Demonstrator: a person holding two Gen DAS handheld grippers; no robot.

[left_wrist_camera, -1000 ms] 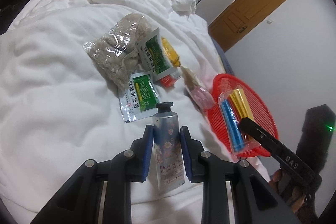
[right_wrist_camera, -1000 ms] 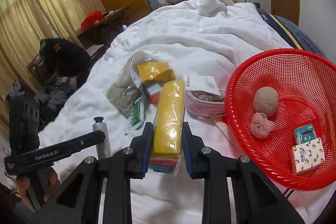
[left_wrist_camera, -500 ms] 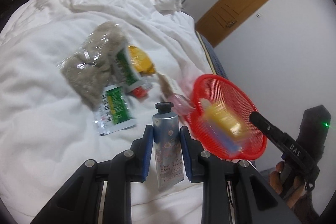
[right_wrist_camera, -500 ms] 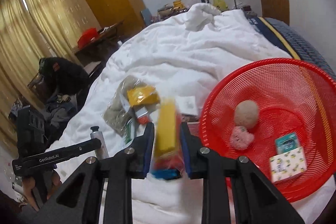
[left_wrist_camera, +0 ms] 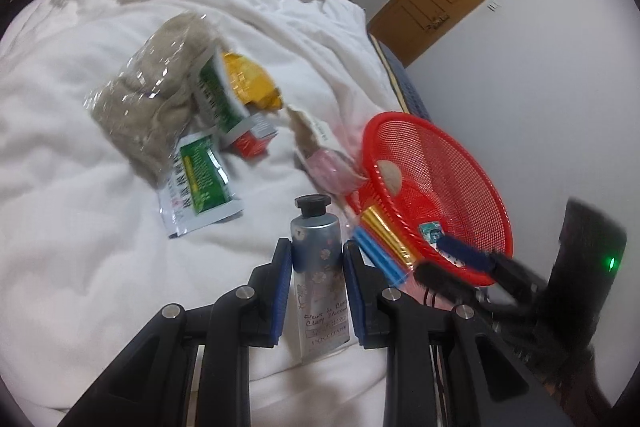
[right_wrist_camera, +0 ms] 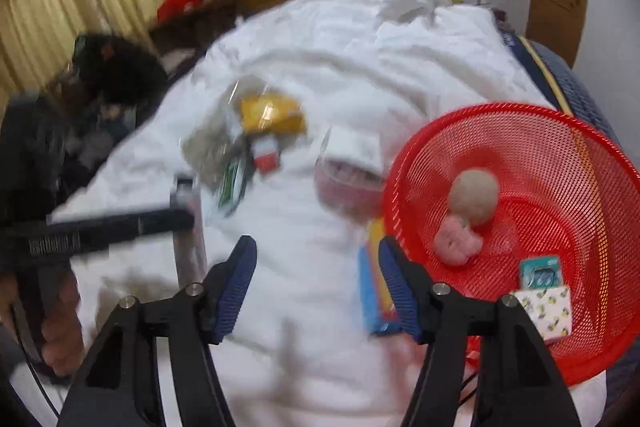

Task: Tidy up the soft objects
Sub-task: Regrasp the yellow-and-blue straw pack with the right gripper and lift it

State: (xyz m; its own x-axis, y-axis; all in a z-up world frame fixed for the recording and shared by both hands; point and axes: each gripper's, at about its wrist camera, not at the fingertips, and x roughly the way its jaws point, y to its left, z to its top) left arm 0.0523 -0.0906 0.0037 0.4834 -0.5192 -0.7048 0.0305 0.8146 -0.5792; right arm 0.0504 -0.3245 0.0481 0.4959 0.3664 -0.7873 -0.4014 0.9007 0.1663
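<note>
Pack (right_wrist_camera: 376,291): yellow, blue and red, lying on the white bed (right_wrist_camera: 320,67) against the red basket (right_wrist_camera: 560,155).
Right tool (right_wrist_camera: 316,279): jaws just spread wide, empty.
Left tool (left_wrist_camera: 316,287): narrow, clamping a grey hand-cream tube (left_wrist_camera: 320,267).

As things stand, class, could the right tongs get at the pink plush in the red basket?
Probably yes. The right tongs have just been opening and hold nothing, and the pink plush lies uncovered in the open-topped basket, just beside them. Only the low rim lies between.
</note>
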